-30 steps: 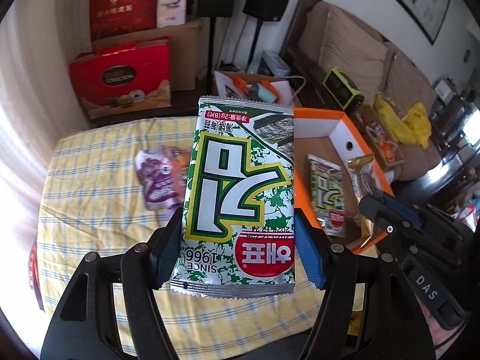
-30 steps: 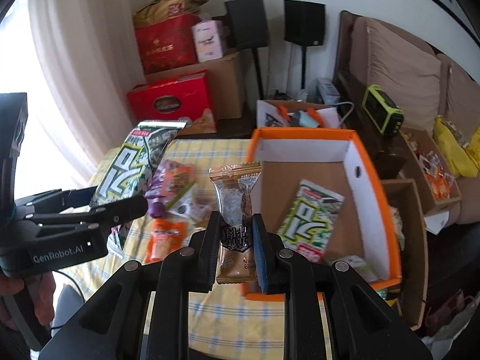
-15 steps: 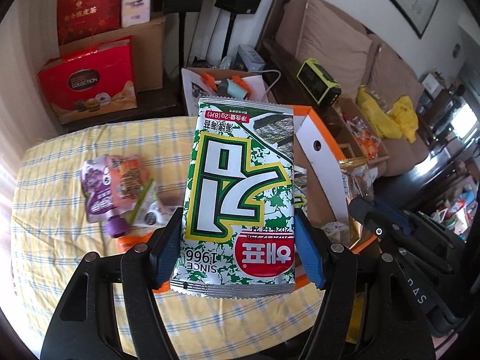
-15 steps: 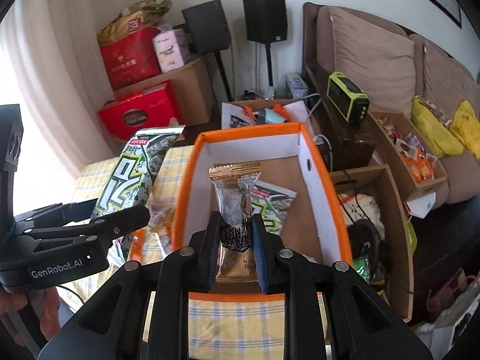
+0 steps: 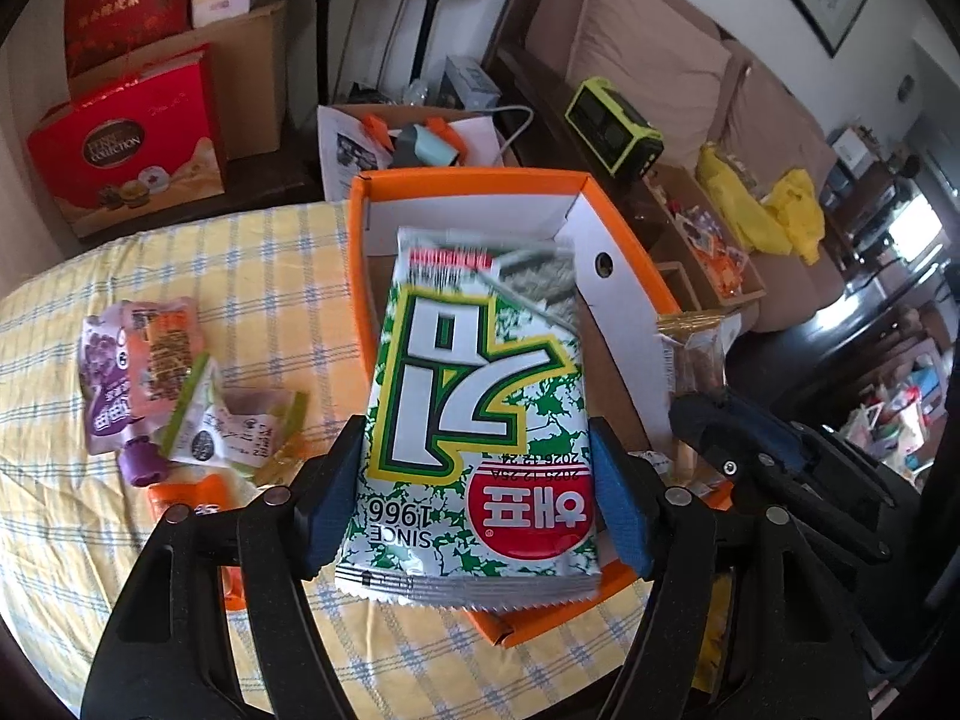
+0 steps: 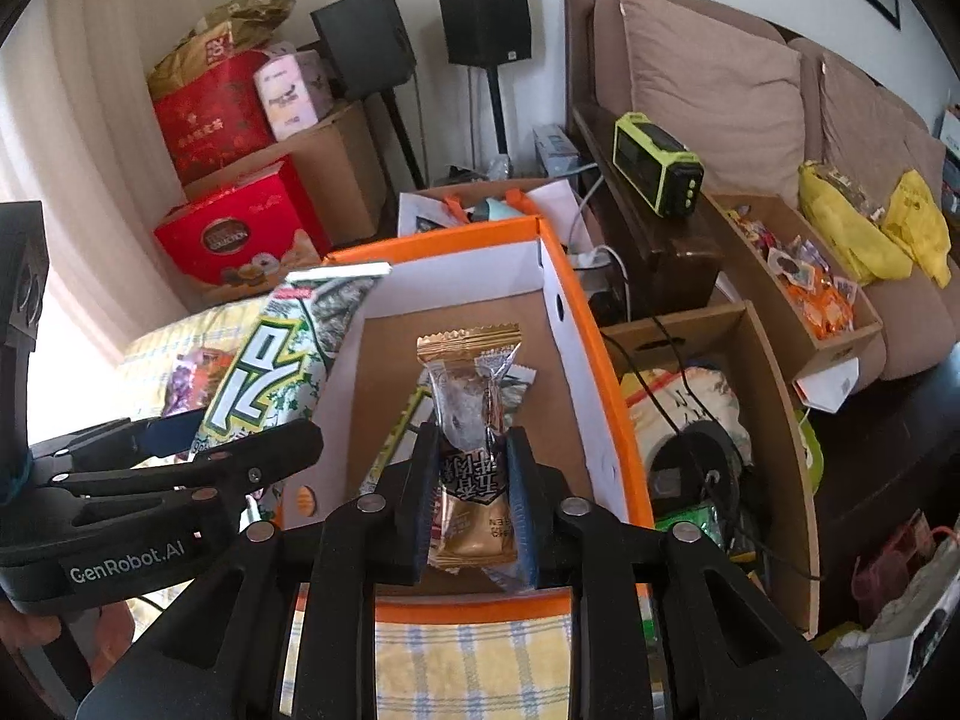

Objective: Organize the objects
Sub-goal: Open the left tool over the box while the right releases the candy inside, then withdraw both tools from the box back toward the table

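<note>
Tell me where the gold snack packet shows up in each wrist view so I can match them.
Left wrist view: the gold snack packet stands at the right edge, above the right gripper.
Right wrist view: it is at center, between the right gripper's opening fingers.
Shared landmark: the orange box beneath it.

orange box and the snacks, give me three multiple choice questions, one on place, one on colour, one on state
1. Where is the seaweed packet?
A. flat on the tablecloth
B. between the left gripper's fingers, over the orange box
C. on the sofa

2. What colour is the tablecloth?
A. yellow check
B. plain red
C. black

3. How is the gold-wrapped snack?
A. lying in the box
B. unwrapped
C. upright in the right gripper

B: it stands in the jaws above the box.
A: yellow with pale lines.
C: it stands between jaws just opening.
</note>
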